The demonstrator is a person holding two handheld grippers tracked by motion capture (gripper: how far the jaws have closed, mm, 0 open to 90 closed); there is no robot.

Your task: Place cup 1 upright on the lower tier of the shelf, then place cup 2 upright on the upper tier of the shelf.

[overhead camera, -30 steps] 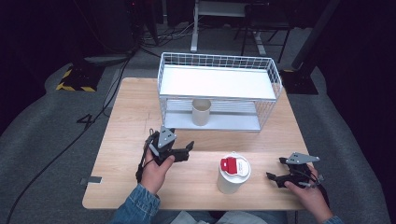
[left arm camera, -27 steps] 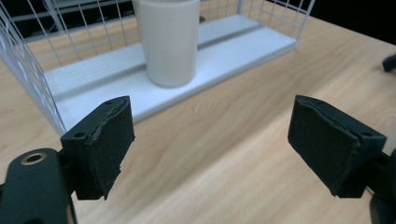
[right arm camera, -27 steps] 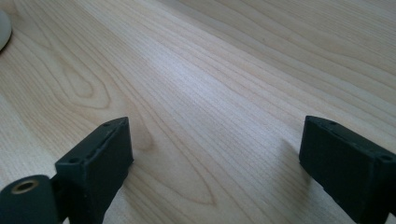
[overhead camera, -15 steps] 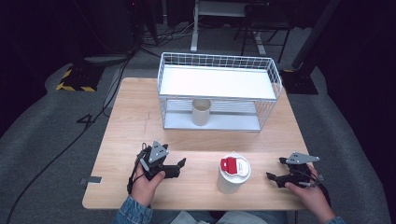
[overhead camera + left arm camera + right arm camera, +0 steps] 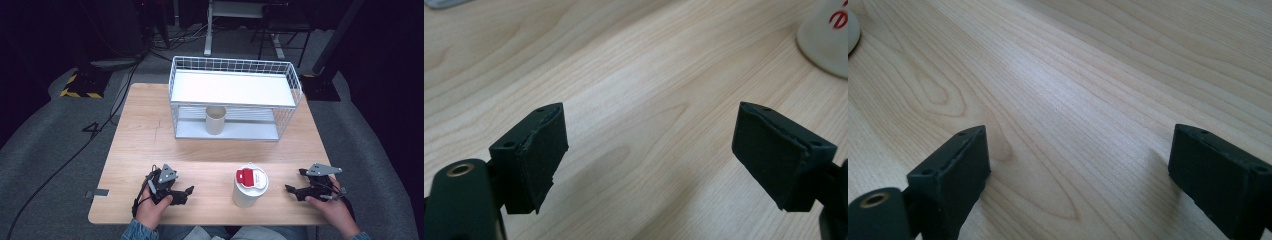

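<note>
On your desk (image 5: 140, 130) of pale wood, a white wire rack (image 5: 234, 100) stands at the far middle, with a beige cup (image 5: 216, 120) upright on its lower shelf, toward the left. Near you, right of centre, a white cup with a red-and-white lid (image 5: 250, 187) stands upright on the bare wood, well apart from the rack. On the grey floor, a black cable (image 5: 75, 150) runs past the desk's left side, and a yellow-and-black striped block (image 5: 80, 85) lies farther off at left.
</note>
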